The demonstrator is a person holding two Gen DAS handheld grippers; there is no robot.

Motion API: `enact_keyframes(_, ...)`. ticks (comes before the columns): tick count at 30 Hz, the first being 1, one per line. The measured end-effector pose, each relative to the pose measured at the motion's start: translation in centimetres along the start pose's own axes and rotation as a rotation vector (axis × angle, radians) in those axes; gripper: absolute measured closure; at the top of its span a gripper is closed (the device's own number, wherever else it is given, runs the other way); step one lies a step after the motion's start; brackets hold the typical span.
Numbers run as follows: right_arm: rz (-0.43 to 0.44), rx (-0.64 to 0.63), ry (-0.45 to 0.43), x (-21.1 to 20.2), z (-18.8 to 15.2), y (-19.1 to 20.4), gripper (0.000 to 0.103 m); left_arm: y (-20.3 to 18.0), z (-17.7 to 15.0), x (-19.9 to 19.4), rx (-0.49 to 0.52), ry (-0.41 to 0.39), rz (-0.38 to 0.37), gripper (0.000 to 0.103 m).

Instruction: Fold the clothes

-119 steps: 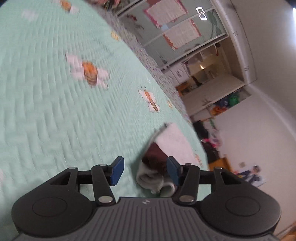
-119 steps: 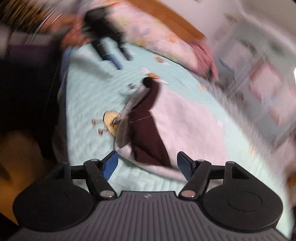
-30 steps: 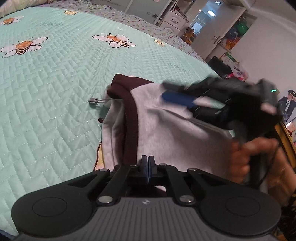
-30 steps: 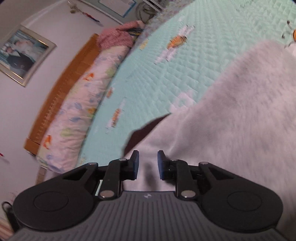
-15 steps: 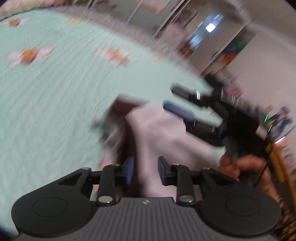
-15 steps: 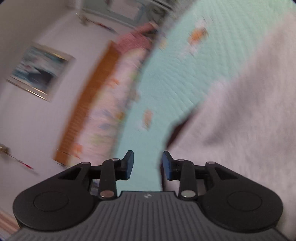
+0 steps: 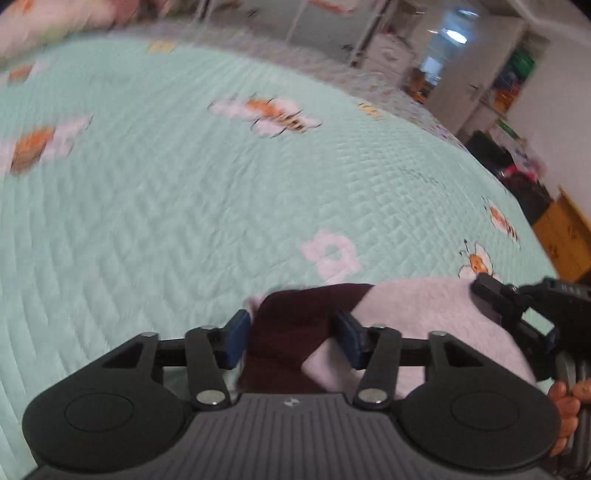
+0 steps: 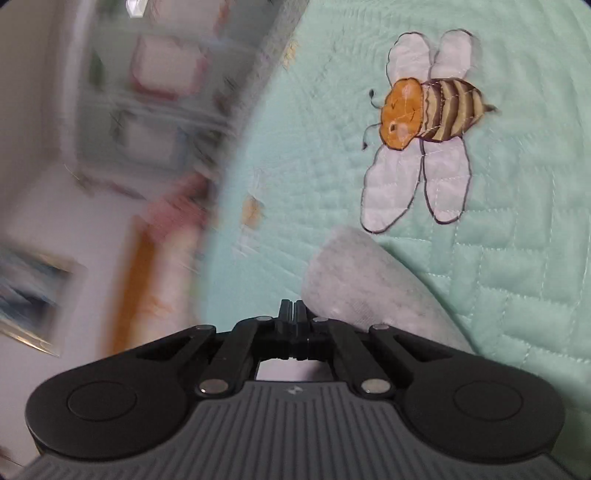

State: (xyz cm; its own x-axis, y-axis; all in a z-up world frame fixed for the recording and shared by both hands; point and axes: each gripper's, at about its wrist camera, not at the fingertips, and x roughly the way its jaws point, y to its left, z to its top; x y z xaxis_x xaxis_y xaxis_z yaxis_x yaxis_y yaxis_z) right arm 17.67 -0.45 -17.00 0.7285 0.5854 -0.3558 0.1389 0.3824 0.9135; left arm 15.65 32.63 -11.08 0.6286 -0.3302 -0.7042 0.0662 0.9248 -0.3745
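A folded grey garment (image 7: 428, 314) with a dark maroon band (image 7: 291, 332) lies on the mint quilted bedspread (image 7: 184, 206). My left gripper (image 7: 291, 339) is open, its blue pads either side of the maroon band, low over the cloth. My right gripper (image 8: 294, 314) has its jaws together; a grey fold of the garment (image 8: 365, 291) lies just right of the fingertips, and I cannot tell whether cloth is pinched. The right gripper also shows at the right edge of the left wrist view (image 7: 517, 310), at the garment's far end.
The bedspread carries bee and flower patches, one large bee (image 8: 424, 118) beyond the grey fold. Pillows (image 7: 55, 18) lie at the head of the bed. A wardrobe and cluttered doorway (image 7: 461, 55) stand beyond the bed's far edge.
My left gripper has opened wider and dropped to the maroon end of the garment. My right gripper has closed and swung round beside a grey fold.
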Motion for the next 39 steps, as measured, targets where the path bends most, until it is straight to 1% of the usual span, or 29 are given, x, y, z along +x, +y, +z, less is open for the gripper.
enact_keyframes(1,0.021,0.017,-0.010,0.0,0.0,-0.4,0.103,0.7,0.4,0.2,-0.020,0.005,-0.012,0.044)
enact_keyframes(2,0.031,0.003,-0.008,0.0,0.0,0.1,0.095,0.8,0.6,0.1,-0.033,0.004,-0.021,0.044)
enact_keyframes(3,0.037,-0.025,0.001,-0.1,0.1,0.9,0.091,0.9,0.7,-0.8,-0.033,-0.021,-0.024,0.046)
enact_keyframes(4,0.041,-0.074,0.010,-0.5,0.0,2.1,0.075,0.9,0.7,-1.7,-0.033,-0.047,-0.027,0.048)
enact_keyframes(5,0.042,-0.149,0.020,-1.5,-0.3,3.4,0.061,1.0,0.7,-2.6,-0.033,-0.073,-0.031,0.051)
enact_keyframes(6,0.041,-0.242,0.023,-2.9,-0.9,4.9,0.054,1.1,0.5,-4.3,-0.041,-0.117,-0.037,0.051)
enact_keyframes(7,0.038,-0.339,0.022,-4.7,-1.8,6.1,0.043,1.3,0.3,-6.0,-0.049,-0.160,-0.044,0.051)
enact_keyframes(8,0.023,-0.410,0.028,-6.5,-2.6,6.6,0.035,1.8,-0.3,-8.0,-0.074,-0.186,-0.065,0.050)
enact_keyframes(9,0.001,-0.470,0.037,-8.4,-3.4,6.8,0.032,2.2,-0.9,-9.8,-0.099,-0.211,-0.085,0.048)
enact_keyframes(11,-0.051,-0.565,0.045,-12.1,-4.9,6.6,0.031,3.0,-3.0,-12.6,-0.162,-0.202,-0.096,0.046)
enact_keyframes(12,-0.087,-0.590,0.038,-13.9,-5.7,6.0,0.030,3.0,-4.5,-13.2,-0.175,-0.165,-0.105,0.046)
enact_keyframes(14,-0.134,-0.539,0.029,-16.3,-6.3,3.5,0.025,2.9,-7.4,-14.1,-0.200,-0.091,-0.132,0.046)
enact_keyframes(15,-0.155,-0.504,0.025,-17.3,-6.5,2.1,0.025,2.8,-8.7,-14.2,-0.211,-0.070,-0.136,0.046)
enact_keyframes(17,-0.171,-0.418,0.023,-18.3,-6.9,-0.2,0.024,2.5,-10.5,-13.9,-0.229,-0.061,-0.120,0.046)
enact_keyframes(20,-0.164,-0.300,0.031,-19.0,-7.8,-2.8,0.024,1.5,-10.6,-13.6,-0.226,-0.037,-0.132,0.046)
enact_keyframes(21,-0.155,-0.279,0.036,-19.0,-8.3,-3.3,0.024,1.1,-10.3,-13.6,-0.201,-0.040,-0.134,0.045)
enact_keyframes(23,-0.133,-0.256,0.049,-18.9,-9.3,-3.6,0.024,0.3,-9.9,-13.2,-0.167,-0.030,-0.131,0.044)
enact_keyframes(25,-0.113,-0.241,0.062,-18.7,-10.0,-3.7,0.023,0.0,-9.7,-12.1,-0.165,0.025,-0.134,0.044)
enact_keyframes(26,-0.108,-0.238,0.067,-18.5,-10.1,-3.6,0.023,0.0,-9.9,-11.7,-0.172,0.045,-0.140,0.046)
enact_keyframes(27,-0.104,-0.235,0.074,-18.4,-10.1,-3.5,0.023,0.0,-10.0,-11.3,-0.171,0.057,-0.129,0.046)
enact_keyframes(29,-0.104,-0.228,0.087,-18.2,-10.1,-3.2,0.024,0.0,-10.0,-10.6,-0.169,0.081,-0.108,0.066)
enact_keyframes(31,-0.113,-0.227,0.102,-18.0,-10.1,-2.9,0.024,0.0,-9.9,-10.7,-0.163,0.085,-0.119,0.076)
enact_keyframes(32,-0.118,-0.222,0.109,-17.9,-10.1,-2.7,0.024,-0.1,-9.9,-11.3,-0.150,0.076,-0.110,0.079)
enact_keyframes(34,-0.127,-0.222,0.129,-17.7,-10.4,-2.2,0.026,-0.3,-9.7,-12.4,-0.124,0.062,-0.093,0.079)
enact_keyframes(36,-0.145,-0.236,0.148,-17.6,-10.7,-1.7,0.027,-0.5,-10.1,-11.7,-0.086,0.084,-0.070,0.079)
enact_keyframes(37,-0.165,-0.254,0.154,-17.5,-11.0,-1.4,0.030,-0.6,-10.4,-11.0,-0.076,0.100,-0.064,0.076)
enact_keyframes(38,-0.183,-0.254,0.152,-17.4,-11.1,-1.4,0.038,-0.4,-10.6,-10.5,-0.099,0.106,-0.070,0.074)
enact_keyframes(39,-0.202,-0.246,0.147,-17.4,-11.2,-1.6,0.041,0.1,-10.6,-10.3,-0.136,0.102,-0.084,0.070)
